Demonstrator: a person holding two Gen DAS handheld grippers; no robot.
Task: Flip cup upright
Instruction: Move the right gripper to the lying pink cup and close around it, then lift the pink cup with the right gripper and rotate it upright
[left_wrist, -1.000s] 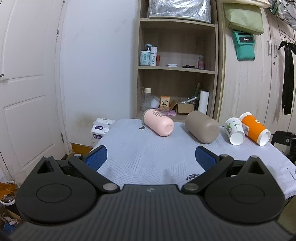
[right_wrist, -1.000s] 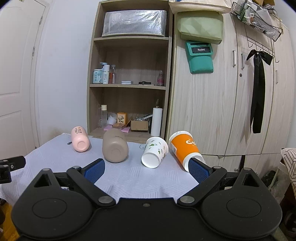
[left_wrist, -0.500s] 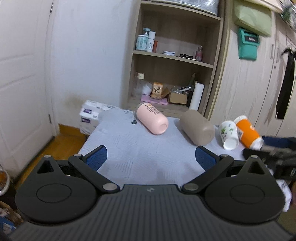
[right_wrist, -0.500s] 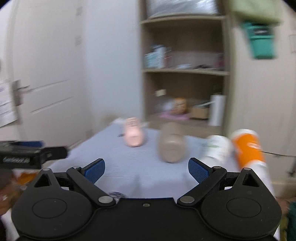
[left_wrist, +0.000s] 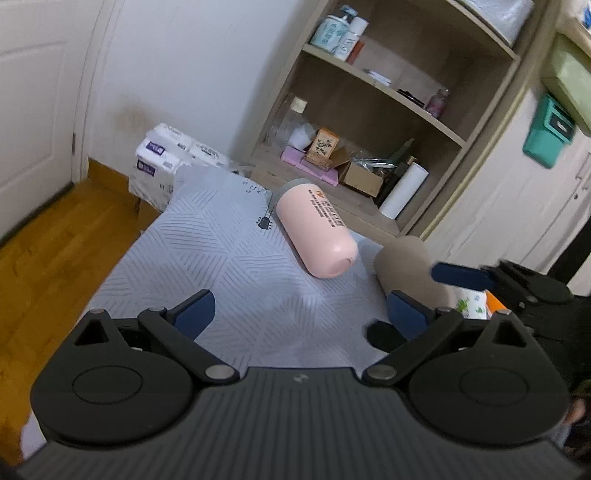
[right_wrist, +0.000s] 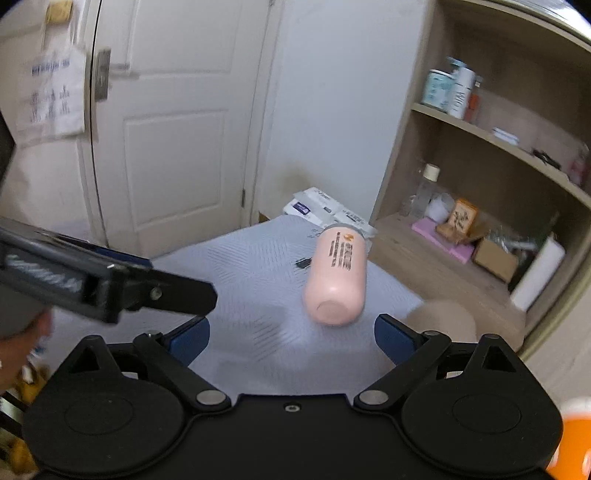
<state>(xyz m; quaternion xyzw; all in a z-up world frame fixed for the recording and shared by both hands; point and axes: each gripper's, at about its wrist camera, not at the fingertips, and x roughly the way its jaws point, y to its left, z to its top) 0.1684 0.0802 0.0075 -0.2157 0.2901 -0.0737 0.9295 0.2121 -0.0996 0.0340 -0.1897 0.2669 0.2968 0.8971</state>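
A pink cup (left_wrist: 316, 230) lies on its side on the cloth-covered table (left_wrist: 221, 258); it also shows in the right wrist view (right_wrist: 338, 277). A taupe cup (left_wrist: 406, 266) lies beside it, on its right, seen too in the right wrist view (right_wrist: 441, 319). My left gripper (left_wrist: 299, 314) is open and empty, above the table short of the pink cup. My right gripper (right_wrist: 291, 332) is open and empty, just short of the pink cup's base. The right gripper's finger (left_wrist: 461, 277) reaches in over the taupe cup.
A white patterned cup (left_wrist: 471, 304) and an orange cup (left_wrist: 495, 302) lie at the table's right, mostly hidden. A wooden shelf unit (left_wrist: 388, 122) stands behind the table. Tissue packs (left_wrist: 166, 155) sit on the floor at left. A white door (right_wrist: 166, 129) is beyond.
Both grippers have moved forward and tilted down over the table. The right gripper has swung left toward the pink cup. The cups have not moved.
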